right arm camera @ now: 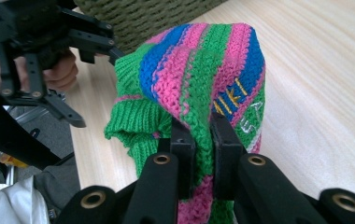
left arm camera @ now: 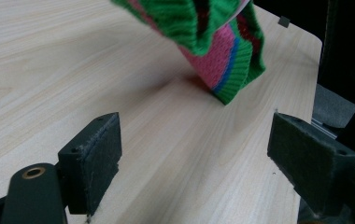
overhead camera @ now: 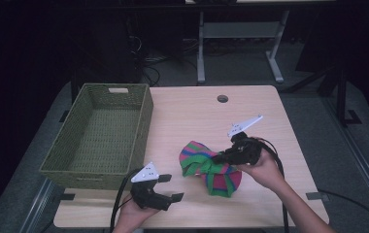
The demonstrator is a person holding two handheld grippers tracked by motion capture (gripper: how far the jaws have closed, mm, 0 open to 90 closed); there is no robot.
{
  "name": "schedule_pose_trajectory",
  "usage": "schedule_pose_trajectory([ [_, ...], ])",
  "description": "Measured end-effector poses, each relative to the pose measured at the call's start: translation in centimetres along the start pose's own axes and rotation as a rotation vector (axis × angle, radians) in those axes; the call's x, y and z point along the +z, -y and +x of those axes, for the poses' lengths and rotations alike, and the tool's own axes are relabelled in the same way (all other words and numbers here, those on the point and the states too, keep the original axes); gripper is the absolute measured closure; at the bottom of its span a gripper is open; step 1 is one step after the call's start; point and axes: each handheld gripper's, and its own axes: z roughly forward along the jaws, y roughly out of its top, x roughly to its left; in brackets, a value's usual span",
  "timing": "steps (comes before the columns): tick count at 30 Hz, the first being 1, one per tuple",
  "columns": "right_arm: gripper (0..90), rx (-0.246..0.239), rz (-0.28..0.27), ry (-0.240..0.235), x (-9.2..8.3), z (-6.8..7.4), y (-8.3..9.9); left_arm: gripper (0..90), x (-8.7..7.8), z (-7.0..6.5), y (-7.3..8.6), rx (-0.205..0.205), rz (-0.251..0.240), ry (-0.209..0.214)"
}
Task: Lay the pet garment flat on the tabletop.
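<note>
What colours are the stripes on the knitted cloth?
Knitted cloth: green, pink and blue stripes, with some dark red; the right gripper view shows it best.

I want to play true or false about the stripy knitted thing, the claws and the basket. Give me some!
1. The right claw is pinching the stripy knitted cloth. True.
2. The left claw is shut tight. False: its jaws stand wide apart with nothing between them.
3. The cloth is inside the green basket. False: it is out on the wooden table, right of the basket.
4. The basket has nothing in it. True.
5. The cloth is plain yellow. False: it has green, pink and blue stripes.
</note>
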Motion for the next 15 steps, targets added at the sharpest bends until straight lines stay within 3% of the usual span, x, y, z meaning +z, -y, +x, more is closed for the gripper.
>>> schedule_pose_trajectory([
  [9,81.5,0.028,0.036,-0.002,2.3,-1.4,0.9,17.4,-0.1,0.0,0.0,-0.006,-0.004,0.0],
  [15,80.7,0.047,0.088,-0.026,4.4,-2.3,2.2,17.4,-0.1,0.0,0.0,-0.007,-0.006,0.001],
])
